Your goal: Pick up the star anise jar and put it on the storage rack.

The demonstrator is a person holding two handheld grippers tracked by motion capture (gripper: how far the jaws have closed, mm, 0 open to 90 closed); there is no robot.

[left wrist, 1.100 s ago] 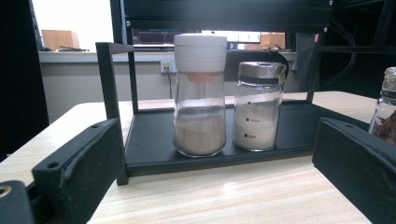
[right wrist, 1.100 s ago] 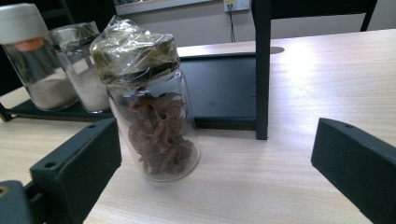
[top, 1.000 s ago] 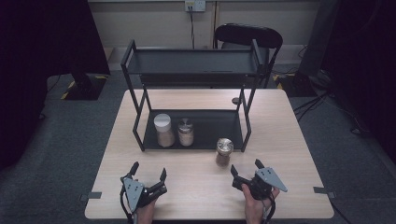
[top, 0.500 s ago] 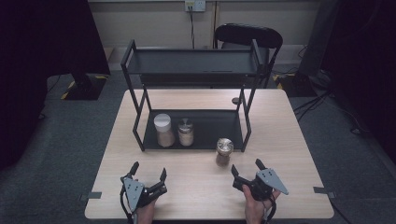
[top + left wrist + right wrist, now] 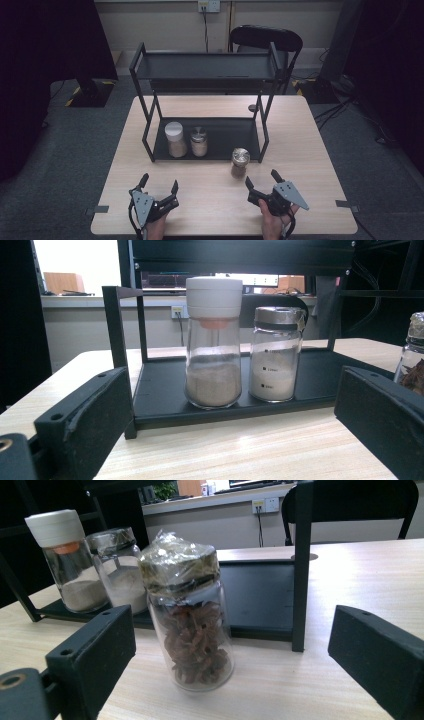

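- The landmark is the black two-tier rack (image 5: 207, 137) standing on the wooden table (image 5: 310, 150).
- A glass jar of star anise (image 5: 240, 162), its lid wrapped in clear film, stands upright on the table just in front of the rack's front right leg, outside the tray.
- On the rack's lower tray stand a white-capped shaker (image 5: 175, 139) of brownish powder and, just to its right, a metal-lidded shaker (image 5: 199, 141) of pale powder; they are close together, both upright.
- The right gripper (image 5: 264, 181) is held low over the table in front of the rack, near the star anise jar; its jaws are spread wide, have just been closing a little, and nothing sits between them.
- In the right gripper view the jar (image 5: 187, 615) stands ahead of the jaws, left of centre, untouched.
- The left gripper (image 5: 159, 184) sits in front of the rack's left end, jaws apart and empty, facing the two shakers.
- A black chair (image 5: 266, 37) stands behind the rack.
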